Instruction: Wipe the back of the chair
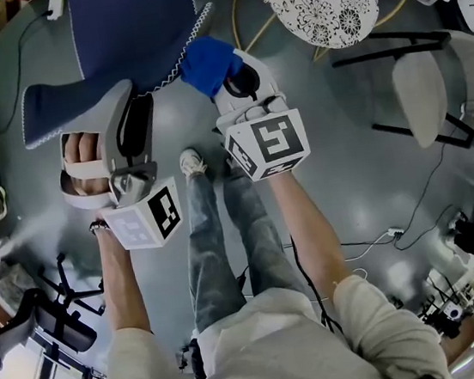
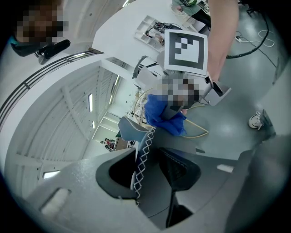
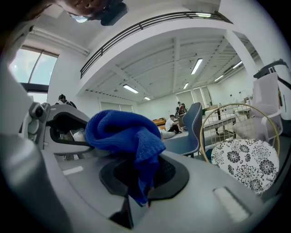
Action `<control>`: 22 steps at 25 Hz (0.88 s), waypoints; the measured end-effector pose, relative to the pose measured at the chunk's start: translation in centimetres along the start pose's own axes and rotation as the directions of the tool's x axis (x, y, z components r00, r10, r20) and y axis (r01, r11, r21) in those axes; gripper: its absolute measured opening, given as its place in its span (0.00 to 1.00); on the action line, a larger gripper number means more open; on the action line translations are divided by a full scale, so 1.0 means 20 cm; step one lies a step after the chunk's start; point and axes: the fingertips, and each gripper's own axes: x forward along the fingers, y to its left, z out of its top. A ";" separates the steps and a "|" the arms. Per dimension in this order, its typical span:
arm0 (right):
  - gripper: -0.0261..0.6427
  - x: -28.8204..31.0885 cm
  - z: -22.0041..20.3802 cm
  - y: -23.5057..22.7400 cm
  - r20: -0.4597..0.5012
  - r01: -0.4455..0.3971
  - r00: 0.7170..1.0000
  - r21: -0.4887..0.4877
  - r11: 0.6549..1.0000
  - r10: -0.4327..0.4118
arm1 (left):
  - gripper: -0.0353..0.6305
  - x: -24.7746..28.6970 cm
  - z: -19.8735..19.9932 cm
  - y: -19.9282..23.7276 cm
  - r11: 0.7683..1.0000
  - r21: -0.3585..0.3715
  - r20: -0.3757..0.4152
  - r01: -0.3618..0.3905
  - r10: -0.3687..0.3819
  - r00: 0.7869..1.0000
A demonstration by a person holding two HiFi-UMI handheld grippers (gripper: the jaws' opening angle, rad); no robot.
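The blue chair (image 1: 133, 25) with white zigzag stitching along its edge stands in front of me at the top of the head view. My left gripper (image 1: 130, 112) is shut on that stitched edge (image 2: 142, 159), which runs between its jaws. My right gripper (image 1: 231, 77) is shut on a bunched blue cloth (image 1: 208, 65). It holds the cloth against the chair's stitched edge, to the right of the left gripper. In the right gripper view the cloth (image 3: 125, 136) spills over the jaws and hides their tips. The left gripper view shows the cloth (image 2: 163, 116) just beyond the chair's top.
A round floral-patterned seat (image 1: 320, 0) in a gold wire frame stands at the top right. A white chair (image 1: 424, 95) on black legs is at the right. Cables (image 1: 374, 244) lie on the grey floor. The person's legs (image 1: 227, 246) are below the grippers. Black equipment (image 1: 46, 318) sits at lower left.
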 end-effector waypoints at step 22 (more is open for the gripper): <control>0.11 0.25 -0.53 -0.30 -0.258 0.097 0.963 0.042 0.994 -0.083 | 0.29 0.00 0.00 0.00 1.000 -0.009 0.019 0.007 -0.006 1.000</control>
